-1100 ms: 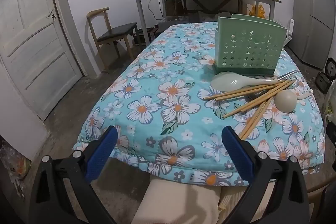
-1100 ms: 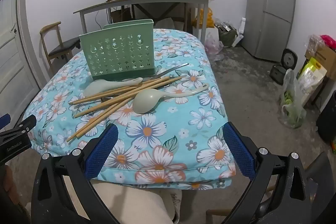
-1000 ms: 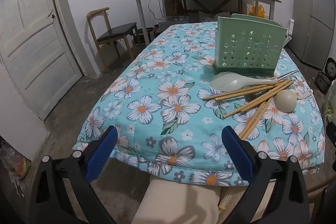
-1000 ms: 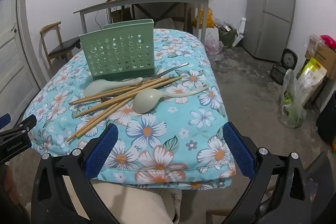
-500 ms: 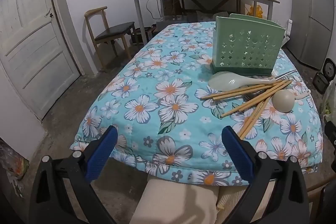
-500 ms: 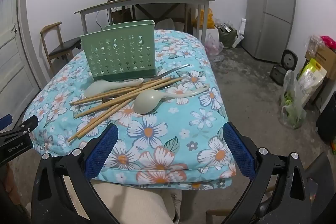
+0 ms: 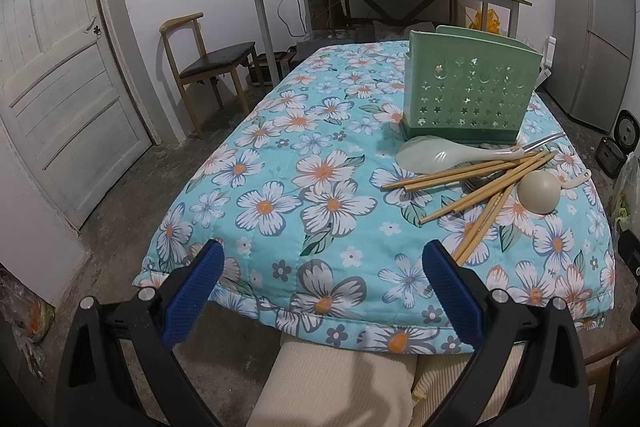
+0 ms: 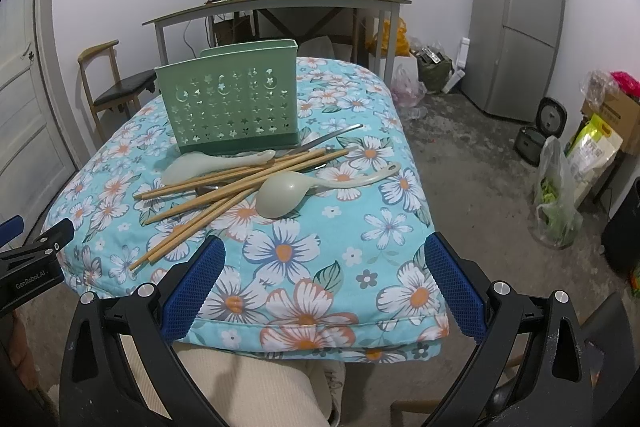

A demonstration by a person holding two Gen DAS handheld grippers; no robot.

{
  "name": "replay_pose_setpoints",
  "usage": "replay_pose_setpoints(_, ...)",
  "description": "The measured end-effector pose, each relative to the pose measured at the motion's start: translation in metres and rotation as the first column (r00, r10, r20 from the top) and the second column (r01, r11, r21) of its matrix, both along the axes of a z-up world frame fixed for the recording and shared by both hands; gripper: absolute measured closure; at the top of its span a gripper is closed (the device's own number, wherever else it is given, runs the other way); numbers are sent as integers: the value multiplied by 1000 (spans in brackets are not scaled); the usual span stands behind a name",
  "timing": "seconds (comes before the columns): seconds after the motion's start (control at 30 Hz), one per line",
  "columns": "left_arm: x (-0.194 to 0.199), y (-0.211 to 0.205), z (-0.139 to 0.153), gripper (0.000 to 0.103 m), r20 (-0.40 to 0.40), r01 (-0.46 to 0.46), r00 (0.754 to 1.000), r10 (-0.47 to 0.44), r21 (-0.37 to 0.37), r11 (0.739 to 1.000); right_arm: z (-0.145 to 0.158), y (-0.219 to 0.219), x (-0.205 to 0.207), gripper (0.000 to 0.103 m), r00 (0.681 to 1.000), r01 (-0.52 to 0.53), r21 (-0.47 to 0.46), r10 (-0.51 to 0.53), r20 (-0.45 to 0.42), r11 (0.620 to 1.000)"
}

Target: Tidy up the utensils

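A green perforated utensil holder (image 7: 470, 99) (image 8: 232, 103) stands upright on the floral-covered table (image 7: 304, 187) (image 8: 320, 259). In front of it lies a pile: several wooden chopsticks (image 7: 476, 187) (image 8: 228, 187), a pale rice paddle (image 7: 432, 157) (image 8: 200, 163), a pale green ladle (image 7: 538, 193) (image 8: 288, 193) and a metal utensil handle (image 8: 336, 135). My left gripper (image 7: 320, 267) hangs open over the table's near edge, left of the pile. My right gripper (image 8: 324, 259) is open above the near edge, short of the ladle. Neither holds anything.
A wooden chair (image 7: 208, 63) and a white door (image 7: 60, 75) are at the left. A cluttered desk (image 8: 280, 3) stands behind the table. A grey fridge (image 8: 516, 27), a rice cooker (image 8: 552, 115) and bags (image 8: 560, 199) lie at the right. A person's cream-clad legs (image 7: 340, 387) sit below.
Both grippers have edged slightly forward toward the table, so the utensils appear a little nearer. Both stay open; nothing on the table has moved.
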State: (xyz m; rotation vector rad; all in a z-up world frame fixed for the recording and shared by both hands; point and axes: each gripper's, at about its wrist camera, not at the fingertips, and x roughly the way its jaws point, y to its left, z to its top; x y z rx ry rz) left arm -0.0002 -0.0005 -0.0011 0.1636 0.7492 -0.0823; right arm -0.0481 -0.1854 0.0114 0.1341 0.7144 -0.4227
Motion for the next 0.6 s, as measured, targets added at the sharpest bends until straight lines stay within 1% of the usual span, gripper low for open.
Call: replay_pose_setpoints(0.6, -1, -1, 0, 6, -3, 1, 1000, -1, 0, 1000, 1, -4, 2, 8, 1000, -1, -3, 1, 1, 1000)
